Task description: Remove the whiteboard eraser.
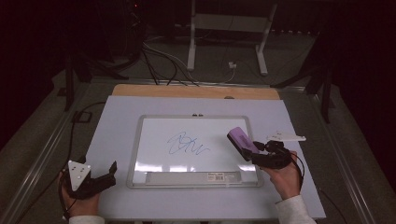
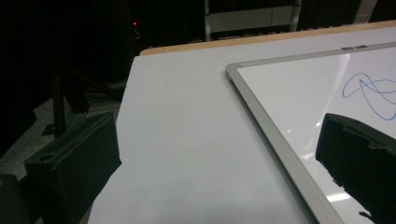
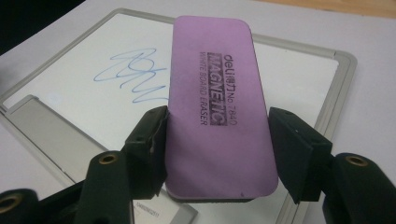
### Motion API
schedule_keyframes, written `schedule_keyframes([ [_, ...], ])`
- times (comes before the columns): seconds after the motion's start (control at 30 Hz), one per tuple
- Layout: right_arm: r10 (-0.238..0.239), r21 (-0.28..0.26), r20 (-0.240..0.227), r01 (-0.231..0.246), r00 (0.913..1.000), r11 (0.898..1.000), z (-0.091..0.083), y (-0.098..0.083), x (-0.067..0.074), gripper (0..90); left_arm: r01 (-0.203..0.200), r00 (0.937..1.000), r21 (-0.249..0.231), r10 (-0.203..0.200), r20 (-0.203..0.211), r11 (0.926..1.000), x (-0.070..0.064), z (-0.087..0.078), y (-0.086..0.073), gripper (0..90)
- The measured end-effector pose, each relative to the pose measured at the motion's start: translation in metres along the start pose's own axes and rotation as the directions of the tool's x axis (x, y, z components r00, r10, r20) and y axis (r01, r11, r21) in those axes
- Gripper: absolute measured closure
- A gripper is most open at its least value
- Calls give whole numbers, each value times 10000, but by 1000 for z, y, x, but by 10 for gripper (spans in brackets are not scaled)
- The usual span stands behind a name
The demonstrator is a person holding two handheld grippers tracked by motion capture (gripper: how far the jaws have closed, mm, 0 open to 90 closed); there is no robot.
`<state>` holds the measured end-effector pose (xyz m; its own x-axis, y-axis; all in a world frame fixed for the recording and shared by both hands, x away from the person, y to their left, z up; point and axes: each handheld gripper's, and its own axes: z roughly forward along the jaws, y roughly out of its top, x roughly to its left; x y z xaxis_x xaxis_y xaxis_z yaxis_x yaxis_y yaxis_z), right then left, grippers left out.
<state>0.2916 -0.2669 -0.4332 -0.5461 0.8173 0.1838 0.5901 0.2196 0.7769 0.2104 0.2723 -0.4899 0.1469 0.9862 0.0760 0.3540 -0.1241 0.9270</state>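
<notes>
Setting: laboratory or test workspace for recording manipulation, dimly lit. Evidence as follows. One work table (image 1: 116, 121), white-surfaced with a wooden edge (image 1: 196, 91) at its far side, standing on grey carpeted floor (image 1: 37, 135). Metal rails (image 1: 35, 161) run along the floor at either side of the table. Loose cables (image 1: 163, 58) trail across the floor behind it. A white metal desk frame (image 1: 228, 28) stands farther back. Dark stands or tripod legs (image 1: 77, 70) flank the table at left and right. A small red indicator light (image 2: 134, 23) glows in the dark background.
</notes>
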Motion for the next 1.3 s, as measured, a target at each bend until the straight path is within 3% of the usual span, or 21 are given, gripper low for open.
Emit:
schedule_keyframes([
  [0.37,-248,-178,2,248,9997,9995,5,11,7,409,-25,10000,0,25,-18,10000,0,-1,0,5],
  [1.3,-791,-75,-185,790,9967,9968,39,29,25,410,-20,10000,-11,20,-12,10000,1,-1,0,5],
])
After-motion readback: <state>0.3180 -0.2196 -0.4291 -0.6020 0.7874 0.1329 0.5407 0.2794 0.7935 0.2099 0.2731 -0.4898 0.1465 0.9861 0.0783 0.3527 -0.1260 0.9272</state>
